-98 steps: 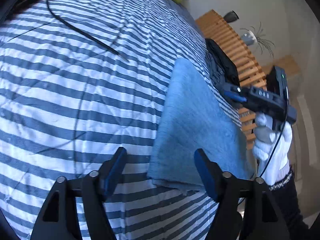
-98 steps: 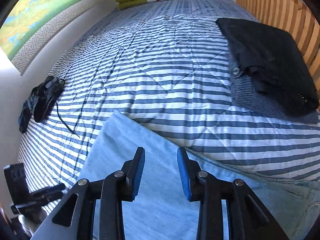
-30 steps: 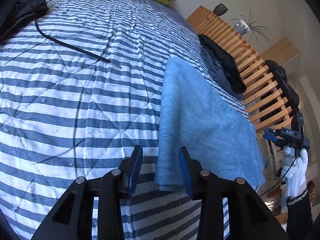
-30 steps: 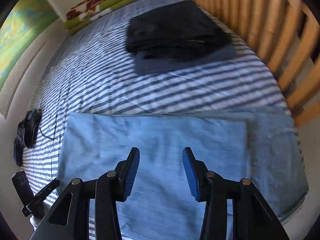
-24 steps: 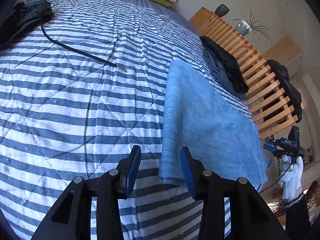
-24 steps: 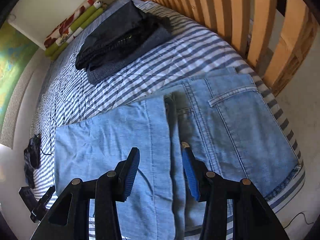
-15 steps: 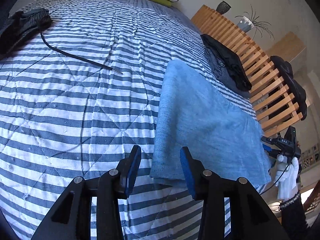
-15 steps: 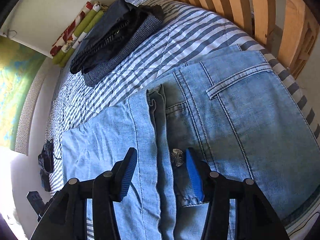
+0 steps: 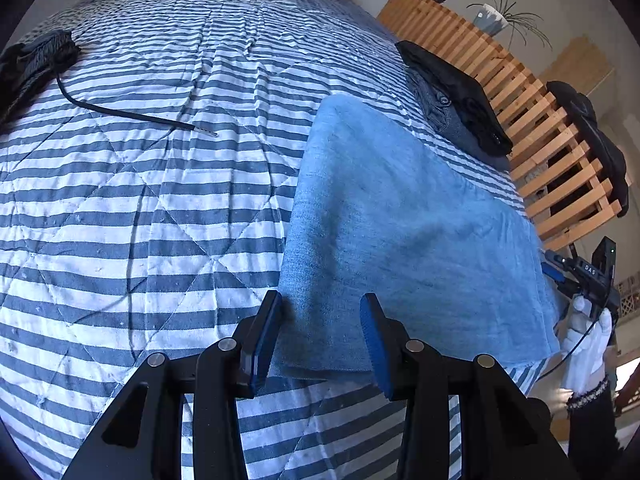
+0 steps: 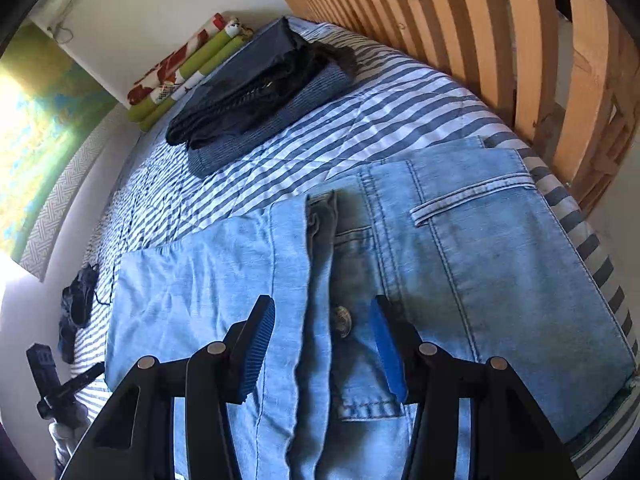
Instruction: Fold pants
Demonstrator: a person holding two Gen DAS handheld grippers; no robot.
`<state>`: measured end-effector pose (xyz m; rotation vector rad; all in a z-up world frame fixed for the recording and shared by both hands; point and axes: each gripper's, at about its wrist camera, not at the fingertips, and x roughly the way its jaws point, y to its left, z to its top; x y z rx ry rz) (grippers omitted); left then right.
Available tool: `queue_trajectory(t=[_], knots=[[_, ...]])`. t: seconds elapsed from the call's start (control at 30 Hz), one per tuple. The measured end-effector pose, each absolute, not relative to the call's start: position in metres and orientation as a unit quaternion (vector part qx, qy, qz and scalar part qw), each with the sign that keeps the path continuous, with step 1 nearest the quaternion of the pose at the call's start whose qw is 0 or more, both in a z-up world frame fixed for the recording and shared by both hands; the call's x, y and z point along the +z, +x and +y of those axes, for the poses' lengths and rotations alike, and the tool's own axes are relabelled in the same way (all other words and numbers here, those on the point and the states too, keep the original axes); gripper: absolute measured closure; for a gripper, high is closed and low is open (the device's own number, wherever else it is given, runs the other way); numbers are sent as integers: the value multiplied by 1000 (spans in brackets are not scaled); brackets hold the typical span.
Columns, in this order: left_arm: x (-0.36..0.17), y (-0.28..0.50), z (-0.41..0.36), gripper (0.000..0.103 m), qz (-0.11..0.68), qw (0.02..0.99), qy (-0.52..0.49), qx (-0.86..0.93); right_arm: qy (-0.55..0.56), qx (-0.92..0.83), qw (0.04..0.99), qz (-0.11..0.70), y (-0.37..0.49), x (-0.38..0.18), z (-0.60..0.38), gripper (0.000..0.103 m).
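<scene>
Currently, I am holding the left gripper (image 9: 318, 338) part-open, empty, over the jeans' (image 9: 400, 232) folded end on the bed (image 9: 160, 200); the right gripper (image 10: 324, 346), just opening, is straddling the hems near the waistband. One fold done; another is pending.

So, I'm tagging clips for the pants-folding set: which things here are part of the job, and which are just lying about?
Part of the job:
- light blue jeans, legs already folded up over the seat
- left gripper, open
- right gripper, open, jaws just widened

Lying about:
- dark folded clothes
- black cord
- green floral pillows
- potted plant
</scene>
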<state>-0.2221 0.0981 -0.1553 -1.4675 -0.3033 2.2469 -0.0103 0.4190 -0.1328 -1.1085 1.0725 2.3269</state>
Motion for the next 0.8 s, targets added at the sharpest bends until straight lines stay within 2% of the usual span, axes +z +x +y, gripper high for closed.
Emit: queue_trajectory(t=[0.13, 0.37, 0.47, 0.57, 0.7, 0.8], knots=[[-157, -226, 100, 59, -102, 218, -534, 811, -359, 829, 158, 398, -11, -124, 439, 57], [-162, -228, 102, 59, -105, 215, -539, 807, -411, 804, 110, 415, -47, -150, 452, 55], [-165, -231, 100, 59, -110, 215, -543, 805, -409, 811, 114, 403, -52, -149, 448, 54], [-165, -231, 100, 59, -111, 217, -542, 804, -408, 824, 104, 379, -54, -137, 435, 62], [-166, -230, 100, 59, -110, 218, -542, 804, -421, 836, 101, 337, -57, -132, 422, 62], [-165, -230, 99, 59, -110, 220, -541, 804, -432, 817, 120, 362, -62, -149, 434, 61]])
